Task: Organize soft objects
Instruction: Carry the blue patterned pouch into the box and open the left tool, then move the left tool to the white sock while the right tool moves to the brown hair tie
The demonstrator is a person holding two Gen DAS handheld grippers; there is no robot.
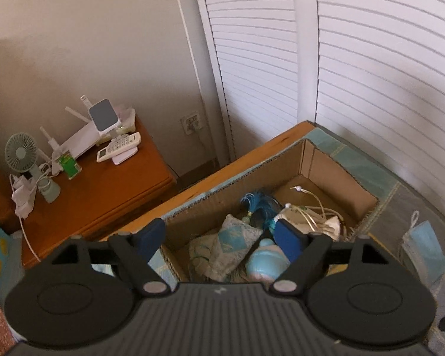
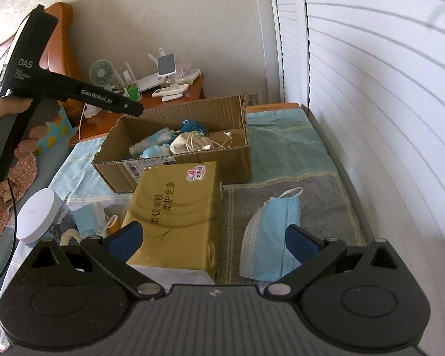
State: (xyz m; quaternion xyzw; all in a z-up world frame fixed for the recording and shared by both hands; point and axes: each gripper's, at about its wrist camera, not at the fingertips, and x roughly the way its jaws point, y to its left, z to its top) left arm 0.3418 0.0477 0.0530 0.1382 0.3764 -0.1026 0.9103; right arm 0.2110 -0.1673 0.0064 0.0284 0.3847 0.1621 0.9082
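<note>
Weighing the risks first: my right tongs (image 2: 213,238) stand wide apart and empty, with the yellow tissue pack (image 2: 175,216) between the pads on the left and the blue face mask (image 2: 271,237) just inside the right pad. Closing here could, I judge, catch the pack and only a fold of mask, or drag the thin mask across the towel. My left tongs (image 1: 221,241) are also apart and empty, poised above the near end of the cardboard box (image 1: 326,172), where pouches and a light-blue soft toy (image 1: 267,262) already lie; a careless drop might snag the drawstrings. A white-lidded jar (image 2: 40,218) sits left of the right tongs, easily knocked. Everything rests on a bed (image 2: 281,136) spread with teal and grey towels, louvred white doors to the right, and a wooden nightstand (image 1: 103,190) beyond.
</note>
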